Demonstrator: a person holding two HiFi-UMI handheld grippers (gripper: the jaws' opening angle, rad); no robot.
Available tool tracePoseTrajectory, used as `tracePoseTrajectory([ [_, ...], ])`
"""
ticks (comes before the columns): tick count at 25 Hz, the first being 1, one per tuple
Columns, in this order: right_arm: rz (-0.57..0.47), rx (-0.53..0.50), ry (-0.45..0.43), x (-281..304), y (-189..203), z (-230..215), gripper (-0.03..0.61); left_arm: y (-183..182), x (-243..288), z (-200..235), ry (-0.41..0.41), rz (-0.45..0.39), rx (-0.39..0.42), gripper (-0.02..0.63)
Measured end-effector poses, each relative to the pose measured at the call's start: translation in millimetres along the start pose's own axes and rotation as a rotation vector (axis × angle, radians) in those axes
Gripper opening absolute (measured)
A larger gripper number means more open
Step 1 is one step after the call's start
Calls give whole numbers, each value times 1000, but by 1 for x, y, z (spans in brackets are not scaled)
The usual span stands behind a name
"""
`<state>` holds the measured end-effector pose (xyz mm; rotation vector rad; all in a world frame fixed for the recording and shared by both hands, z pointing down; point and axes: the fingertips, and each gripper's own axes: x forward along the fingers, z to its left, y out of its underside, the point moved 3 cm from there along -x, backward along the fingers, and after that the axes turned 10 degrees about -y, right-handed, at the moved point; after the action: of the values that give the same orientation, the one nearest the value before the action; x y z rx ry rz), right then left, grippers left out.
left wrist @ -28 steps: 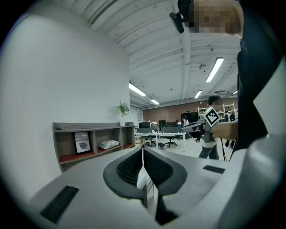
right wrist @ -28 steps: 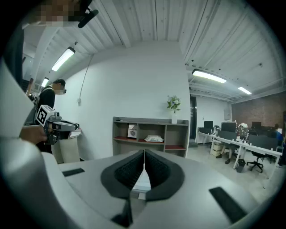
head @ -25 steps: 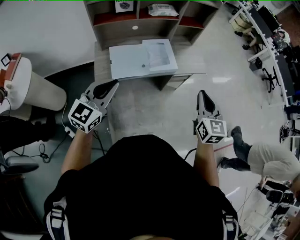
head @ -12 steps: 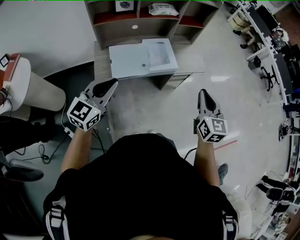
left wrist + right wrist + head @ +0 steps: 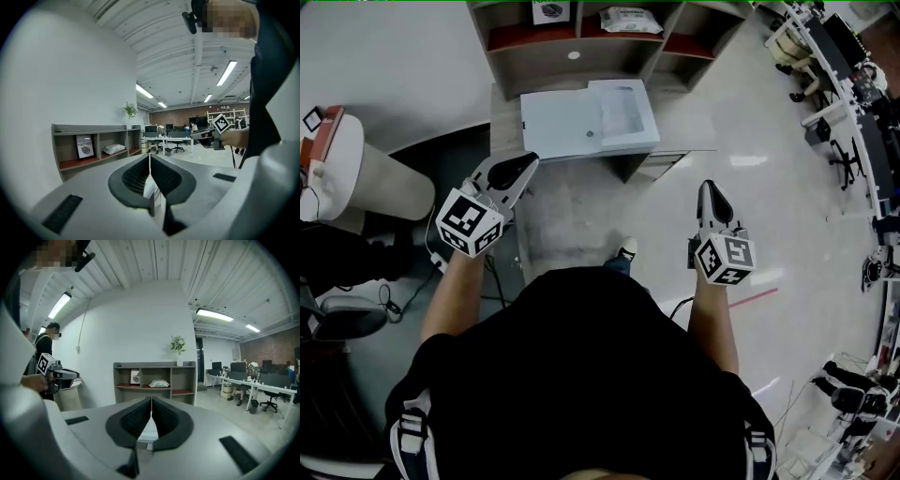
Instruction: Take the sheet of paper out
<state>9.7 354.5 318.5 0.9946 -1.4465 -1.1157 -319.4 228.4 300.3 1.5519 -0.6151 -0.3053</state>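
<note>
In the head view both arms are bent, and the left gripper (image 5: 523,164) and right gripper (image 5: 705,190) point toward the sheet of paper (image 5: 621,105), which seems to lie on the white box (image 5: 558,122), well apart from them. The left gripper view shows jaws shut on nothing. The right gripper view shows the same, so shut jaws may just push the paper away.

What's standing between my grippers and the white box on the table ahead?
Nothing visible. Only floor lies between the shut left gripper and right gripper and the table carrying the white box. The sheet itself can't be made out.
</note>
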Motion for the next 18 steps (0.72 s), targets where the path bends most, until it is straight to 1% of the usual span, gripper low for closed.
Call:
tracePoseTrajectory([
  [8,12,-1,-32,25,-5,-47,17,-6,36,-5,-42,12,-12,29],
  [12,9,-7,-54,41,-7,-67,17,-3,52,-4,-69,23,-28,29],
  [18,19,11,-80,62,-2,-98,17,-6,78,-9,-81,30,-38,29],
])
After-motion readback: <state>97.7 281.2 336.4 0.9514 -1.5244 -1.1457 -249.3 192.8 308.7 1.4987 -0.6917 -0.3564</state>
